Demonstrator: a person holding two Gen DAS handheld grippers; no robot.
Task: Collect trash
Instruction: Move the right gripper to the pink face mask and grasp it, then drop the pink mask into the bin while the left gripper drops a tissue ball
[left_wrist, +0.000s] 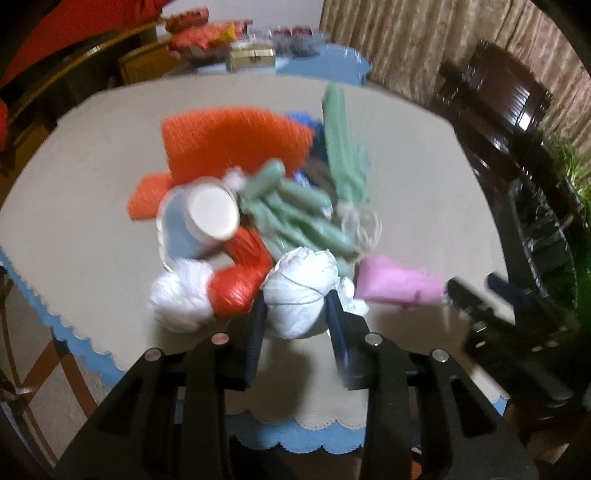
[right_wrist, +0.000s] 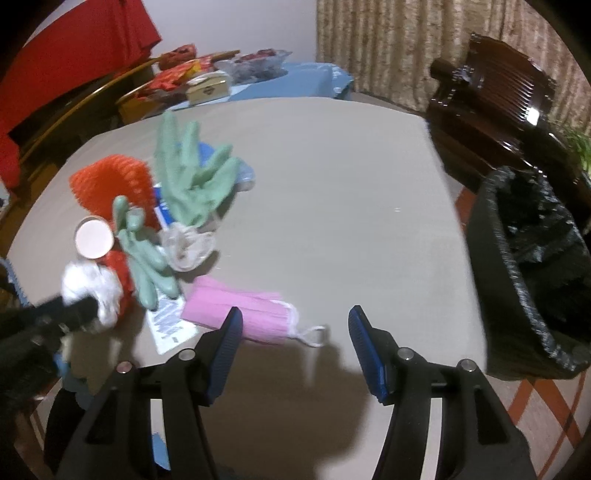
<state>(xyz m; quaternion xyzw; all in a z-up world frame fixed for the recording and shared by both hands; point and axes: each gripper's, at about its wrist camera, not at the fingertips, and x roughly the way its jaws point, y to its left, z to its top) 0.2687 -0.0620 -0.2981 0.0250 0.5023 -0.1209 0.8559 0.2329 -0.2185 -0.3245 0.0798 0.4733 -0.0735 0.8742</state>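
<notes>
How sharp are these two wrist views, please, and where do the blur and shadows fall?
Left wrist view: motion blur smears the paper cup and green gloves; the left claw is sharper. Right wrist view: clearer, the right claw shadowing the table; both show fisheye bending.

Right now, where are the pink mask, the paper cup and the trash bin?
pink mask (right_wrist: 236, 308), right wrist view, pleated middle.
paper cup (left_wrist: 216, 210), left wrist view, round base.
trash bin (right_wrist: 495, 251), right wrist view, outer wall.
</notes>
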